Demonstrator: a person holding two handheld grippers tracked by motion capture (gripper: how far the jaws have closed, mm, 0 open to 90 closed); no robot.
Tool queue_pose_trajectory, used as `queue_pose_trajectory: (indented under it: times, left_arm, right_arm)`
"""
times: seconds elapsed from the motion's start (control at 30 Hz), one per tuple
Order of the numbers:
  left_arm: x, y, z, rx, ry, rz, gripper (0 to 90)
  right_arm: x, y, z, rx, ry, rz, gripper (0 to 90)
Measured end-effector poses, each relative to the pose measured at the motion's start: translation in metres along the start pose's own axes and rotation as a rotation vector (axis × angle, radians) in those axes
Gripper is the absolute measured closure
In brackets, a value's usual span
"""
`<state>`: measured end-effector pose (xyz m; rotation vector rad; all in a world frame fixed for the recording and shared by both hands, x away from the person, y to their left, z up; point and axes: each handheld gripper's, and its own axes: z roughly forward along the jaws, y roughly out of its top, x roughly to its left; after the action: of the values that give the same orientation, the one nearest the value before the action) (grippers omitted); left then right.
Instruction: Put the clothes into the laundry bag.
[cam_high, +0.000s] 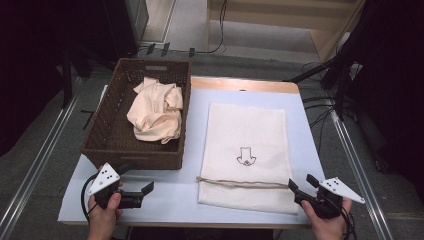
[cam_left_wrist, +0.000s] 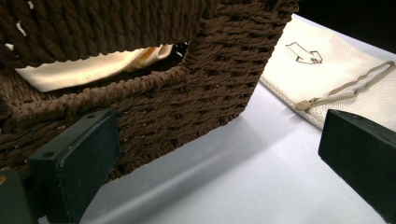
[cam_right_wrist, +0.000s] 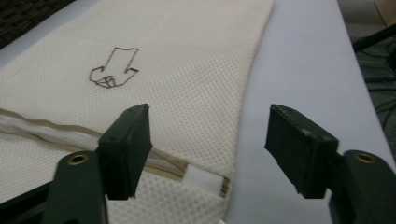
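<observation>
While the mesh laundry bag (cam_high: 246, 150) lies flat on the desk (cam_high: 175, 200) beside the basket (cam_high: 110, 135), we hold both tongs spread and empty, right tongs (cam_high: 303, 187) at its zipper corner. We judge it light, limp and slippery, best pinched at that hemmed edge.

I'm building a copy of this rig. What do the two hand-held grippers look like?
Each hand-held gripper, left and right, is black with two blocky, flat-faced jaws. Each carries a grey three-cornered plate dotted with small dark marks. A black cable trails from the left one. Brass-coloured rivets sit behind the right one's jaws.
</observation>
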<state>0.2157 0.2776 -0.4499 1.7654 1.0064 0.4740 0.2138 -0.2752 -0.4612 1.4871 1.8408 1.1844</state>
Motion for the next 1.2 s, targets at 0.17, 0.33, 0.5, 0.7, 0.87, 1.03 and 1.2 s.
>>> queue_pose_trajectory:
  times: [0.17,0.33,0.5,0.7,0.87,1.03,1.2]
  left_arm:
    - [-0.007,0.002,0.004,0.005,0.017,0.005,0.0]
    - [-0.022,0.004,0.014,0.014,0.049,0.005,15.4]
    - [-0.043,0.005,0.029,0.04,0.025,0.042,51.7]
    - [-0.078,0.01,0.066,0.118,-0.132,0.055,90.0]
    - [-0.107,0.012,0.095,0.163,-0.213,0.104,90.0]
    - [-0.125,0.014,0.119,0.23,-0.215,0.192,90.0]
    - [-0.125,0.011,0.13,0.336,-0.249,0.201,90.0]
  right_arm:
    - [0.012,0.0,0.005,0.002,0.016,-0.022,45.9]
    - [0.023,0.0,0.013,0.028,-0.016,-0.03,45.9]
    - [0.037,0.001,0.016,0.032,0.018,-0.046,49.7]
    - [0.056,0.001,0.022,0.011,0.113,-0.083,60.0]
    - [0.064,0.002,0.028,0.026,0.154,-0.095,60.3]
    - [0.074,0.0,0.04,0.054,0.173,-0.127,58.7]
    - [0.081,0.004,0.052,0.07,0.237,-0.17,64.8]
